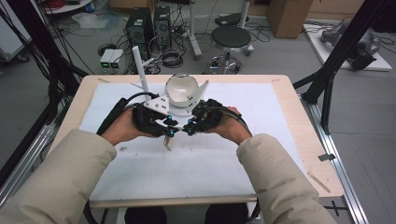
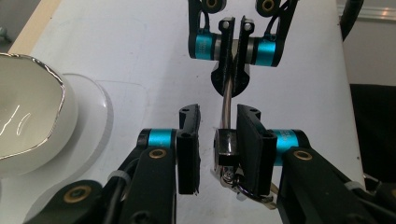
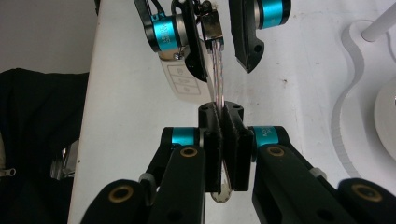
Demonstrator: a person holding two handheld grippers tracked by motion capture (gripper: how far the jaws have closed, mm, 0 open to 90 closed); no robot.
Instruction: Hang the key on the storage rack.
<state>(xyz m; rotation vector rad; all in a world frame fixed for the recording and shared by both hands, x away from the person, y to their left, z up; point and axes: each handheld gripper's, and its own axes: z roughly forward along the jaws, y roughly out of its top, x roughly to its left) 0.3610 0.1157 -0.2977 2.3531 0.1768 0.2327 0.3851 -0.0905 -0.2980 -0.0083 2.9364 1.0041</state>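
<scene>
Both hands meet over the middle of the table (image 1: pixel 299 140), which is covered by a white sheet (image 1: pixel 140 172). The right hand-held gripper (image 3: pixel 227 140) has its jaws pressed together on a thin, shiny metal blade (image 3: pixel 218 70); this looks like the arm of a nail clipper or a similar small folding tool (image 2: pixel 229 154), though I cannot be sure which. From the left gripper view the same strip (image 2: pixel 227 100) runs from the far jaws back toward the near ones.

The left hand-held gripper (image 2: pixel 218 140) stands spread, with a clear gap between its jaws. The tool's chunky metal end sits against the inner face of one jaw and is apart from the other. A small white tab with faint markings (image 3: pixel 180 81) hangs from that end, and a ring (image 2: pixel 247 191) shows beneath it.

In the high view the two grippers (image 1: pixel 180 127) sit tip to tip, just above the sheet. Just beyond them stands a white bowl (image 1: pixel 181 89) with a shiny rim, and a white upright post on a stand (image 1: pixel 140 65) stands near it to the left.
</scene>
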